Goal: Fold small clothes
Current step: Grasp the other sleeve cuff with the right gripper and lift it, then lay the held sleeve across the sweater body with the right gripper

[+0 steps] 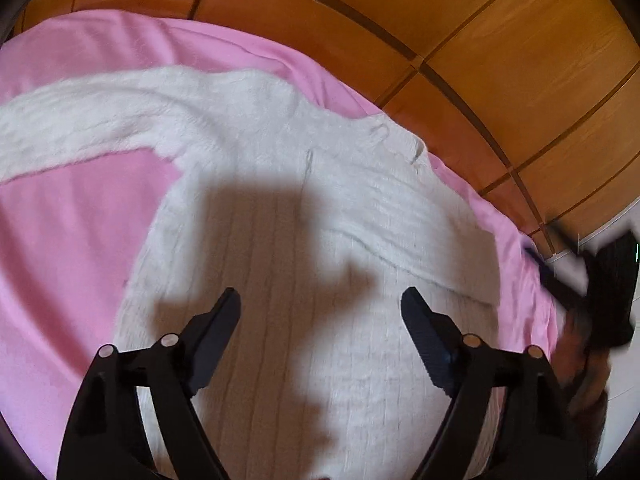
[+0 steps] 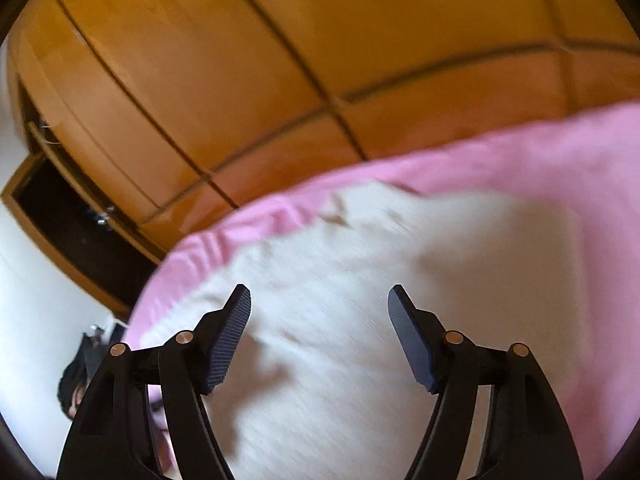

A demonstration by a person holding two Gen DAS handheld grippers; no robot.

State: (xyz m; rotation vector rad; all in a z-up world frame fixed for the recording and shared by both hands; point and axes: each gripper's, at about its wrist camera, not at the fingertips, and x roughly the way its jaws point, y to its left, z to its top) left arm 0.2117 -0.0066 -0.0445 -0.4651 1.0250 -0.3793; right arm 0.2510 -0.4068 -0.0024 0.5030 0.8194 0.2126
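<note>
- Nearest to the left camera, the left gripper (image 1: 320, 300) has its jaws wide apart with nothing between them; it hangs over the body of the white knitted sweater (image 1: 288, 208), and its shadow falls on the ribs.
- Sweater position: it lies flat on the pink sheet (image 1: 72, 240), body toward me, one sleeve (image 1: 80, 128) stretched out far to the left, and the other side looks already folded over the body on the right, as I judge from the edge (image 1: 440, 264) that crosses it.
- For this step I judge that the long left sleeve is the next part to bring in, so I want the left tongs to go to the sleeve end, not to the middle of the body.
- I plan to pinch only the sleeve layer, lift a little, and lay it across the body without dragging the sheet.
- At the right border of the left view, the right gripper (image 1: 608, 292) appears only as a dark blur.
- In its own view the right gripper (image 2: 320, 304) is also wide, empty, above the sweater (image 2: 360, 320) near the sheet edge (image 2: 224, 240); the picture is blurred.
- I would use it to hold the folded side down while the left one works.
- Behind the bed stands a wooden wardrobe (image 2: 240, 60); I keep clear of it.
</note>
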